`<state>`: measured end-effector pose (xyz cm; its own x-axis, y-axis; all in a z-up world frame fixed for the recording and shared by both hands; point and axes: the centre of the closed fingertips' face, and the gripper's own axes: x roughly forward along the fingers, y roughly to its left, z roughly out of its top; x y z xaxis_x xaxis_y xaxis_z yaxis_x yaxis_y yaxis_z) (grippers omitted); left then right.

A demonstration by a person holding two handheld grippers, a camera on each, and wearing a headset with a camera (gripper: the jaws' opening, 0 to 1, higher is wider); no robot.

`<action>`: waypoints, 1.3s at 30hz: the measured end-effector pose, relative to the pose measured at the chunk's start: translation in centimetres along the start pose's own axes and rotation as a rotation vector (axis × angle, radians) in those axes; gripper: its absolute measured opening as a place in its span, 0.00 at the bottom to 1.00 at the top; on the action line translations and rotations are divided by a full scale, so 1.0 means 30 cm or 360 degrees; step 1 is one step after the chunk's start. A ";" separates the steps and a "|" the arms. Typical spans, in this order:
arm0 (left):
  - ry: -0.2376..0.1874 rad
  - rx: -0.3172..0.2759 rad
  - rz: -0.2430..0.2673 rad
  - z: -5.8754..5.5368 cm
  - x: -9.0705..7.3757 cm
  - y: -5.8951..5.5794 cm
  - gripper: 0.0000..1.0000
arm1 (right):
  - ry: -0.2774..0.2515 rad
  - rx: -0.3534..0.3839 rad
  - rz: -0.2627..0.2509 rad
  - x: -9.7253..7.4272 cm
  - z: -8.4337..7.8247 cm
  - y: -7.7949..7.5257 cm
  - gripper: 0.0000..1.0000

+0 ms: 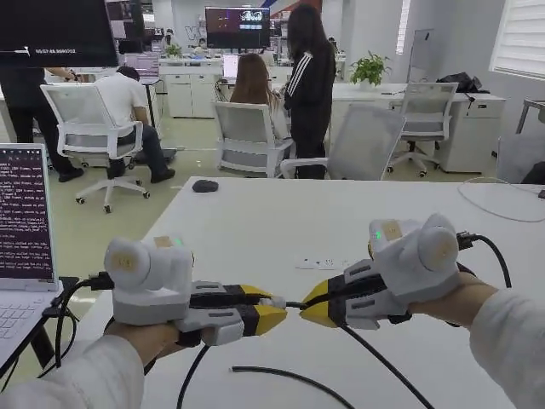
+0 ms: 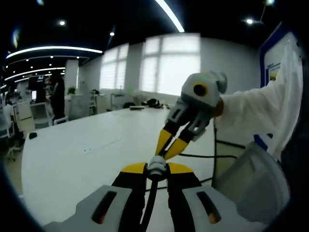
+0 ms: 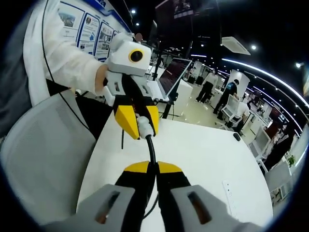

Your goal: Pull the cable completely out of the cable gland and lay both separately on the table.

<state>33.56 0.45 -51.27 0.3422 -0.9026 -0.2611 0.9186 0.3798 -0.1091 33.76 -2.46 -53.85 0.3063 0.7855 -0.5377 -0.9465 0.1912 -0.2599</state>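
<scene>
far l: open laptop [image 1: 21,230], screen lit w/ text, just beside the white table [image 1: 281,213]. l gripper [image 1: 266,308] is held above the near part of the table, jaws pointing r and pinched down on the cable gland [image 1: 275,302] — small white body seated between the yellow tips. l gripper view: cable gland [image 2: 157,166] sits at the jaw tips, w/ black cable running back from it between the jaws toward the camera. the cable [image 1: 294,304] is through the cable gland, not out; neither part lies on the table. a short black span bridges the gap from the front of the cable gland to the r gripper [image 1: 306,308]; the two grippers' tips are near, not touching. r gripper jaws point l, closed narrow on the cable itself. r gripper view: the yellow tips clamp the cable [image 3: 151,147], which runs straight up to the cable gland [image 3: 143,125] in the l gripper's jaws. a black lead [image 1: 383,364] drops from under the r gripper and trails over the table toward the near edge; cannot tell if it is the same cable. far side of table: dark mouse [image 1: 205,186]. bkgd — office chairs [image 1: 247,128], people [image 1: 311,77] at desks.
</scene>
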 end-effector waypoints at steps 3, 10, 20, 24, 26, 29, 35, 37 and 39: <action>-0.0019 -0.0020 0.0016 -0.001 -0.011 0.012 0.16 | 0.0033 0.0033 -0.0008 -0.016 -0.042 -0.016 0.02; -0.0025 -0.0046 0.0034 -0.014 -0.024 0.023 0.16 | 0.0152 0.0080 -0.0042 -0.067 -0.164 -0.034 0.02; -0.0029 -0.0060 0.0052 -0.020 -0.032 0.025 0.16 | 0.0281 0.0175 -0.0065 -0.114 -0.315 -0.014 0.02; -0.0015 -0.0056 0.0047 -0.026 -0.028 0.020 0.16 | 0.0286 0.0183 -0.0061 -0.112 -0.323 -0.006 0.02; -0.0016 -0.0060 0.0048 -0.026 -0.024 0.020 0.16 | 0.0291 0.0186 -0.0065 -0.111 -0.325 -0.006 0.02; -0.0020 -0.0062 0.0048 -0.024 -0.021 0.020 0.16 | 0.0293 0.0218 -0.0070 -0.109 -0.328 -0.009 0.02; -0.0025 -0.0070 0.0044 -0.022 -0.016 0.019 0.16 | 0.0205 0.0192 -0.0113 -0.109 -0.263 -0.033 0.09; -0.0013 -0.0071 0.0037 -0.028 -0.010 0.014 0.16 | 0.0159 0.0174 -0.0132 -0.104 -0.224 -0.047 0.15; 0.0000 -0.0068 0.0026 -0.037 -0.001 0.006 0.16 | 0.0058 0.0120 -0.0112 -0.088 -0.148 -0.049 0.15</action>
<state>33.50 0.77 -52.34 0.3571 -0.8962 -0.2633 0.9036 0.4029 -0.1457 34.81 -7.43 -55.62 0.3743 0.7469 -0.5496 -0.9271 0.2897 -0.2377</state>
